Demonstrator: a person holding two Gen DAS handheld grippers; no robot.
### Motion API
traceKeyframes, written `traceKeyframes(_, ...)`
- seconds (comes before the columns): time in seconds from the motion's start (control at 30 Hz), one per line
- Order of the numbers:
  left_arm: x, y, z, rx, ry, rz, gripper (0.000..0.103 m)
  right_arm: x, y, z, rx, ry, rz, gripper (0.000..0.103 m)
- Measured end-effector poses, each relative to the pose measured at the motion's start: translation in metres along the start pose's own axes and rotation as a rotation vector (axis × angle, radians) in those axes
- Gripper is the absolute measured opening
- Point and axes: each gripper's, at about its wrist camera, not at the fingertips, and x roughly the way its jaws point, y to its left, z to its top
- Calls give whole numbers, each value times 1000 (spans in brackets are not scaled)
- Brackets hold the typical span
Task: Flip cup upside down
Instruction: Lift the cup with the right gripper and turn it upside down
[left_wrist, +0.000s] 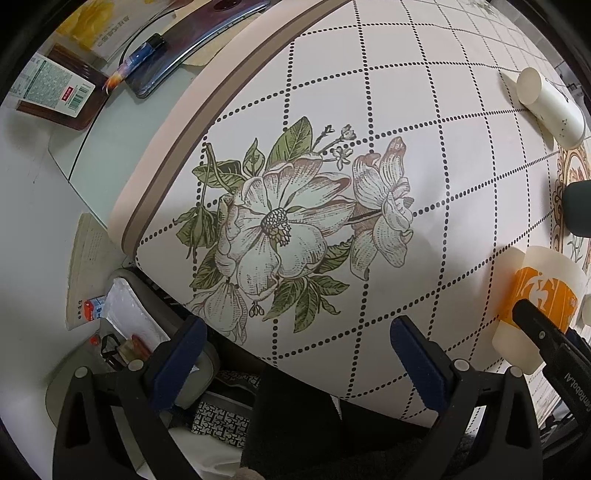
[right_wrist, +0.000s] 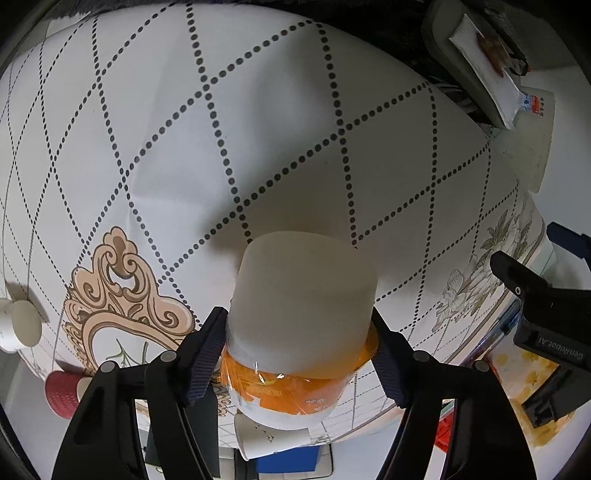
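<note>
Orange-printed cup (right_wrist: 301, 314) clamped in right tongs (right_wrist: 300, 354), base forward

White-and-orange paper cup (right_wrist: 299, 332) held base-up between hand-held gripper fingers (right_wrist: 207, 354) above the table.

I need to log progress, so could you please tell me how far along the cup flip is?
Done: the right gripper has closed on the orange-and-white paper cup, with its flat base facing the camera, so it is already turned over or nearly so.
In hand: the cup is still gripped.
Left: setting it down on the tablecloth and releasing. The left gripper is open and idle.
</note>
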Motion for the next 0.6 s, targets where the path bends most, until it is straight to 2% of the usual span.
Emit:
traceKeyframes(0.4,-16,-11,7,41,-28,27,102,-4,-19,-4,177,17,30,75)
traceKeyframes(0.6,-26,-24,9,76,-50,45,102,-7,-28,-15,366,54,94,75)
